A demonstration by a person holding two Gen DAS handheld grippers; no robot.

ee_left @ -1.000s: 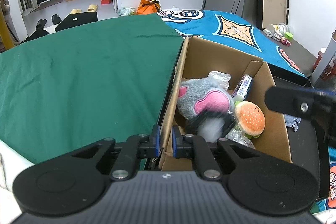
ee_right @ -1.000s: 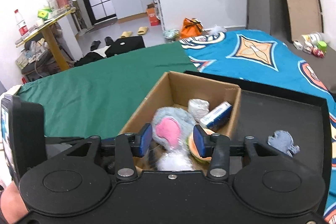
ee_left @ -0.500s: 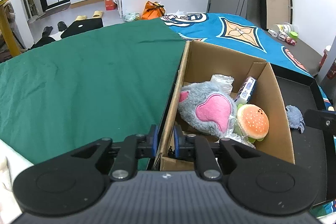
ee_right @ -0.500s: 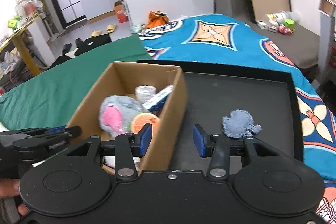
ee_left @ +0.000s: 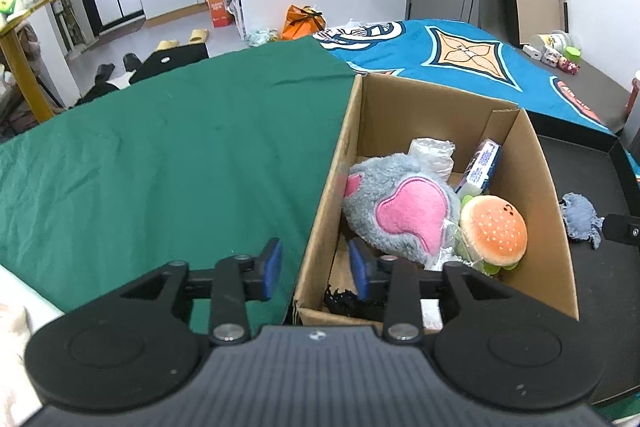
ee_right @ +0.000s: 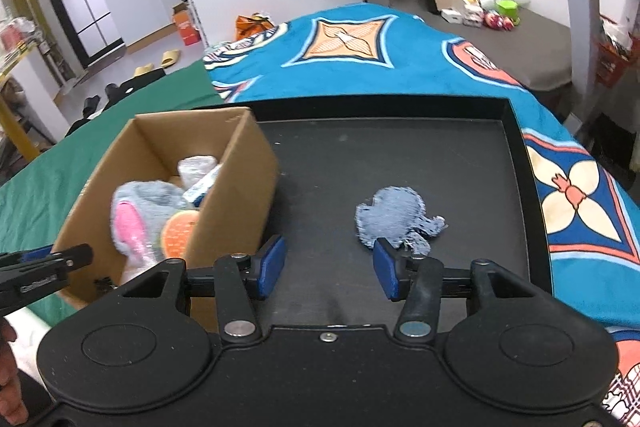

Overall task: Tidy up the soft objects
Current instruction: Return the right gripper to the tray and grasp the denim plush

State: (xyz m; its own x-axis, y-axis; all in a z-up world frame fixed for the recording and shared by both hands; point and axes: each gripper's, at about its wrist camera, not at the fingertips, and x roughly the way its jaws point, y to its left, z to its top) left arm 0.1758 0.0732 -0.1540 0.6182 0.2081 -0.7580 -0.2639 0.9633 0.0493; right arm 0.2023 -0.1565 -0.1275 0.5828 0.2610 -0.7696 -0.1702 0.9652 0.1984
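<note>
A cardboard box (ee_left: pixel 440 115) holds a grey plush with a pink ear (ee_left: pixel 400 211), a burger plush (ee_left: pixel 492 231) and a blue-white pack (ee_left: pixel 480 163). My left gripper (ee_left: pixel 315 269) straddles the box's near left wall. Its jaws are opening and the pads stand off the cardboard. In the right wrist view the box (ee_right: pixel 236 195) stands at the left of a black tray (ee_right: pixel 400 155). A flat blue-grey soft piece (ee_right: pixel 396 223) lies on the tray, just beyond my right gripper (ee_right: pixel 329 271). That gripper's jaws are opening with nothing between them.
A green cloth (ee_left: pixel 160 163) covers the surface left of the box, and a blue patterned cloth (ee_right: pixel 360 59) lies behind and right of the tray. The tray's raised rim (ee_right: pixel 524 163) bounds the right side. A wrapped bundle (ee_left: pixel 432 155) sits at the box's back.
My left gripper was shut on the box's wall and has let go, jaws now apart. My right gripper swung from above the box rightward and down over the tray, towards the blue-grey piece.
</note>
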